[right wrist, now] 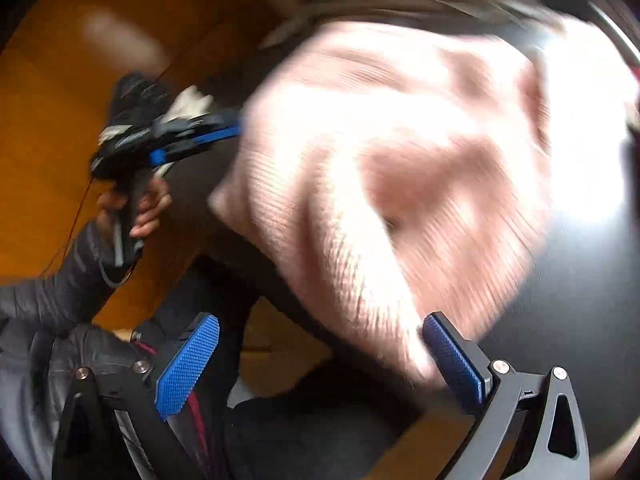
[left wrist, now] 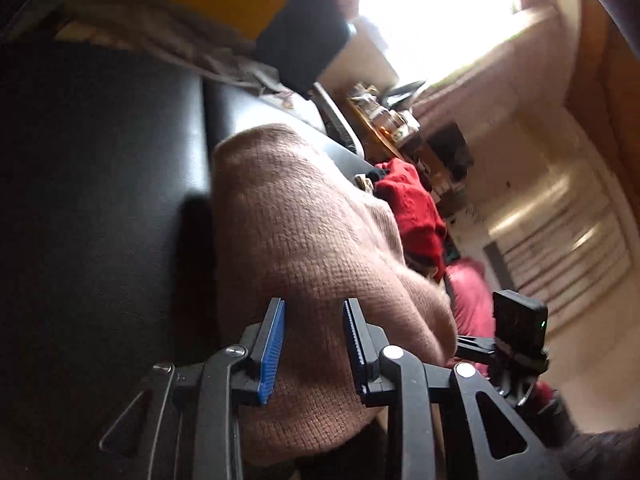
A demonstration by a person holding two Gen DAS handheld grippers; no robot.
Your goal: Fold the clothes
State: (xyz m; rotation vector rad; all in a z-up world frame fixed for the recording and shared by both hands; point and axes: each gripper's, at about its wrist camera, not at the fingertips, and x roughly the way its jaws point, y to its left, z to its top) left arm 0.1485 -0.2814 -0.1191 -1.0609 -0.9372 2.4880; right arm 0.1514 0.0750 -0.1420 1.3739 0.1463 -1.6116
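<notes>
Pink knit sweater (left wrist: 304, 240) lies bunched on a black table (left wrist: 100, 200), its length running away from the left gripper (left wrist: 314, 312). That gripper's jaws stand partly apart with nothing pinched, the knit just beyond. The right gripper (right wrist: 320, 344) gapes wide and empty, the blurred sweater just ahead.

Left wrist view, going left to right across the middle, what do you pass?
Black leather cushion → pinkish-brown knit sweater → red garment → pale slatted wall panel, blurred.
</notes>
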